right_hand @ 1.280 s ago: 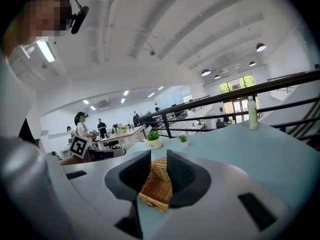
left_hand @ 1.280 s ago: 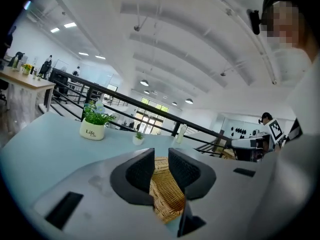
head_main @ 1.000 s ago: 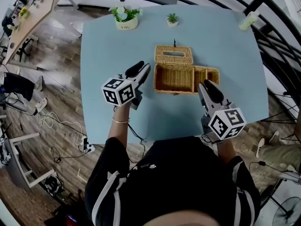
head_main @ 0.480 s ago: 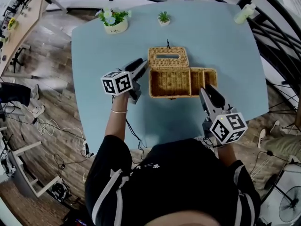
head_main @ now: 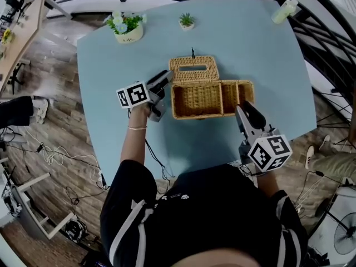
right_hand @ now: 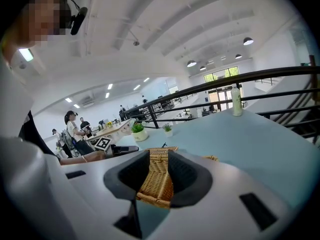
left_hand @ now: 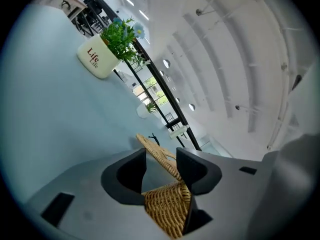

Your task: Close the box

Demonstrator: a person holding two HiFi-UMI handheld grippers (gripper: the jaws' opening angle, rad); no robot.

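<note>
**Wicker box open at mid-desk, a tool at each end**

The wicker box sits near the middle of the blue desk. It has one large compartment on its left and smaller ones on its right. Its slotted lid is swung back from the far rim, behind the large compartment, so the box is not yet closed.

The left tool is at the box's left end. In the left gripper view this tool has its jaws opening. The box's woven corner and the edge of the lid stand in the gap, close against the right-hand jaw, and neither is clamped.

The right tool is by the box's near right corner, just beside the rim. In the right gripper view its jaws stand apart and hold nothing. The end of the box shows through the gap.

A white pot of flowers stands at the far left corner of the desk. A small green plant is along the far edge, and a pale bottle is at the far right corner.
</note>
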